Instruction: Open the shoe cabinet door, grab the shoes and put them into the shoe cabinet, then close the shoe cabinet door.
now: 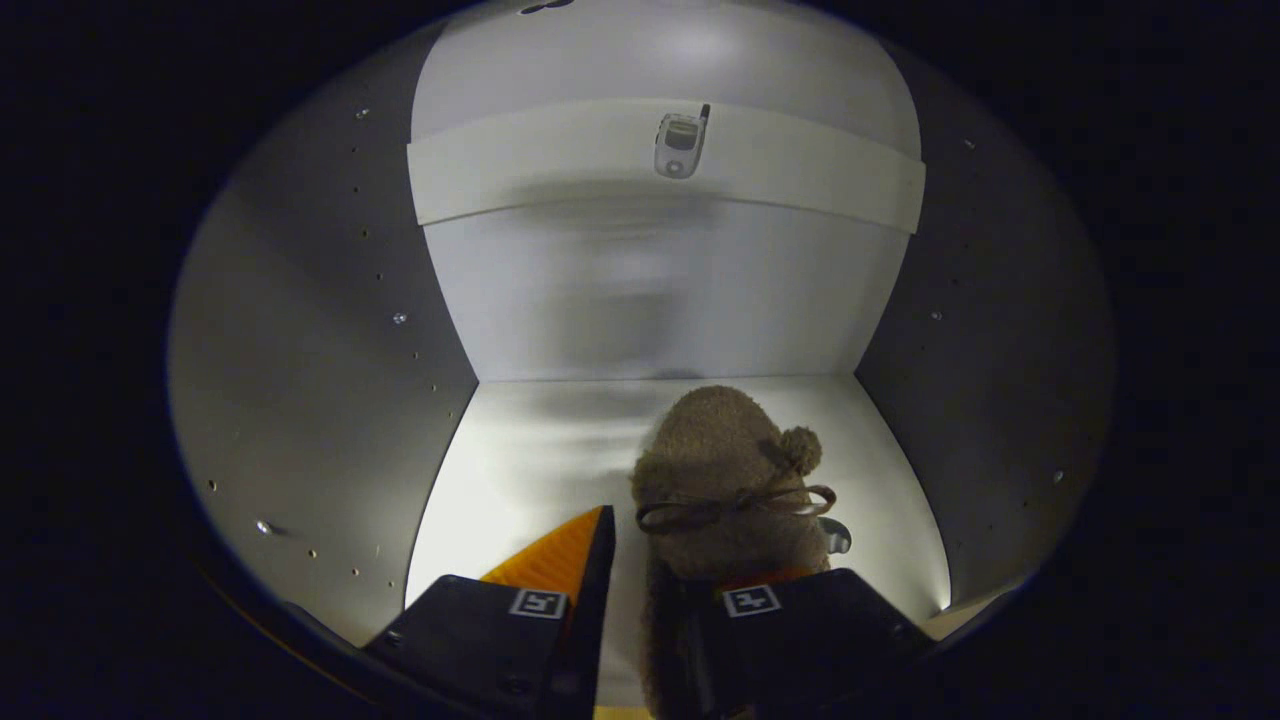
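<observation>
My gripper (655, 585) is level and pointing straight ahead to twelve o'clock, tipped a little downward. The left finger (565, 560) is in plain sight, a ribbed wedge tapering to its tip and leaning in toward one o'clock. There's a slim gap at three o'clock of it, so that finger presses on nothing. The right finger is covered from its mount forward by the slipper (725, 470), so I can't see its tip. The jaws are standing apart, and the two mounts are squared up side by side at six o'clock.

Claw (648, 560) around slipper (725, 480) inside cabinet (320, 380)
</observation>
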A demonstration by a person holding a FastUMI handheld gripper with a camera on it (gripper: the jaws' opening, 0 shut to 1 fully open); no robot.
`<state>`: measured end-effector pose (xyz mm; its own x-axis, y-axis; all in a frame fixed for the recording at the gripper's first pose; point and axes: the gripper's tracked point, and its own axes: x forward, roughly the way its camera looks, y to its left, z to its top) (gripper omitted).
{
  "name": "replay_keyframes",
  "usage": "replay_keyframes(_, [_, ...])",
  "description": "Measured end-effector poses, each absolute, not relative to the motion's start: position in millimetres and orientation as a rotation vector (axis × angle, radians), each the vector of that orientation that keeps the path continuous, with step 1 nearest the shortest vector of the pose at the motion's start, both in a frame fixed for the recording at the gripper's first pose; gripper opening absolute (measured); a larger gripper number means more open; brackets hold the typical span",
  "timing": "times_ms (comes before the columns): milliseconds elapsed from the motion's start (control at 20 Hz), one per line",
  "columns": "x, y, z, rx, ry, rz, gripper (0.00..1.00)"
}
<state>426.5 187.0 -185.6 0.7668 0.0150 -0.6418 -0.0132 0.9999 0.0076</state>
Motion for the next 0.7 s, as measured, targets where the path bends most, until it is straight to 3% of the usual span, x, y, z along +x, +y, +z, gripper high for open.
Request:
replay_keyframes(150, [411.7,184.9,-178.1,0.001,0.695,0.032,0.70])
replay_keyframes(250, [401.0,187.4,-169.7,0.029,0.685,0.046,0.81])
replay_keyframes(550, [358.5,189.0,-137.6,0.060,0.645,0.080,0.98])
replay_keyframes(700, [333.0,186.9,-116.2,0.063,0.584,0.082,0.99])
